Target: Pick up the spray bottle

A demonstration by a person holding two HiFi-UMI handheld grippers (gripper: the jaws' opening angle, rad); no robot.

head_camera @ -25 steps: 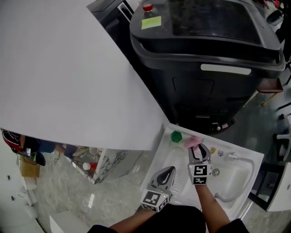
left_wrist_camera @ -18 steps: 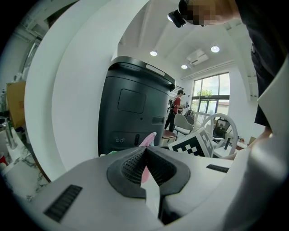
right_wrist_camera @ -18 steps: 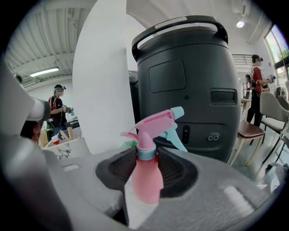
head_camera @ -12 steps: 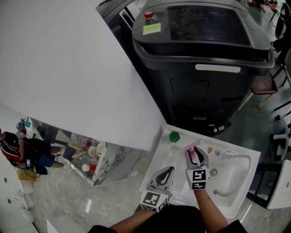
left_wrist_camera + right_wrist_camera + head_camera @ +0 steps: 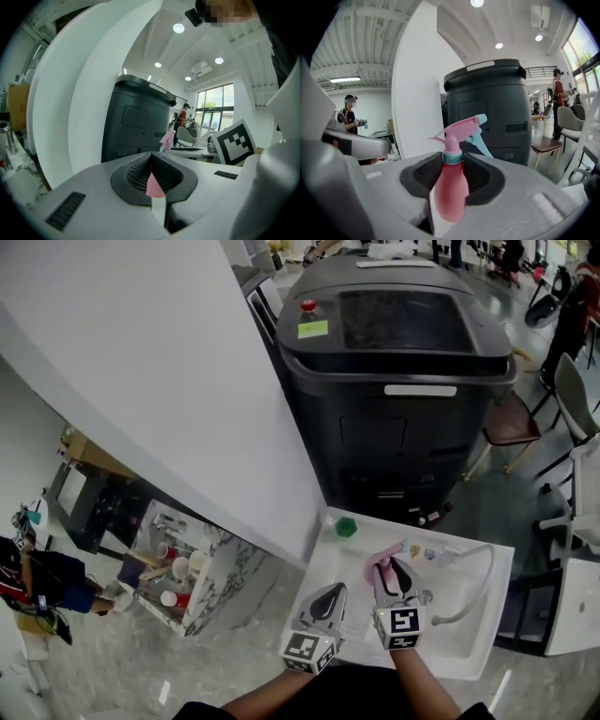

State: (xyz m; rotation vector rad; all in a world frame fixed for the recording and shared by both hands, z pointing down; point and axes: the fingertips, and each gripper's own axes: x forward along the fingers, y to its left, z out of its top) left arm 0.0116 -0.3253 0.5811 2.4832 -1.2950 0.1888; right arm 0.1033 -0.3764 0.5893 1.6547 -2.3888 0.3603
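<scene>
The pink spray bottle [image 5: 452, 187], with a pink head and teal trigger, stands upright between the pads of my right gripper [image 5: 452, 164]. The jaws are closing and grip it just below its teal collar. In the head view the right gripper [image 5: 389, 568] holds the spray bottle [image 5: 378, 564] above the white sink counter [image 5: 328, 559]. My left gripper [image 5: 335, 590] hovers just to its left, jaws together and nothing held. In the left gripper view the left gripper [image 5: 152, 165] has its pads closed, and the bottle's pink head [image 5: 167, 139] shows beyond them.
A green object [image 5: 347, 528] sits at the counter's far edge, with small items [image 5: 431, 553] and a faucet [image 5: 473, 589] over the basin at right. A big black machine [image 5: 394, 381] stands behind. A white wall panel [image 5: 141, 381] fills the left; a shelf of cups [image 5: 173, 568] lies below it.
My right gripper has risen with the pink bottle in its jaws, and the left gripper has lifted a little. The head view has swung, showing more of the room.
</scene>
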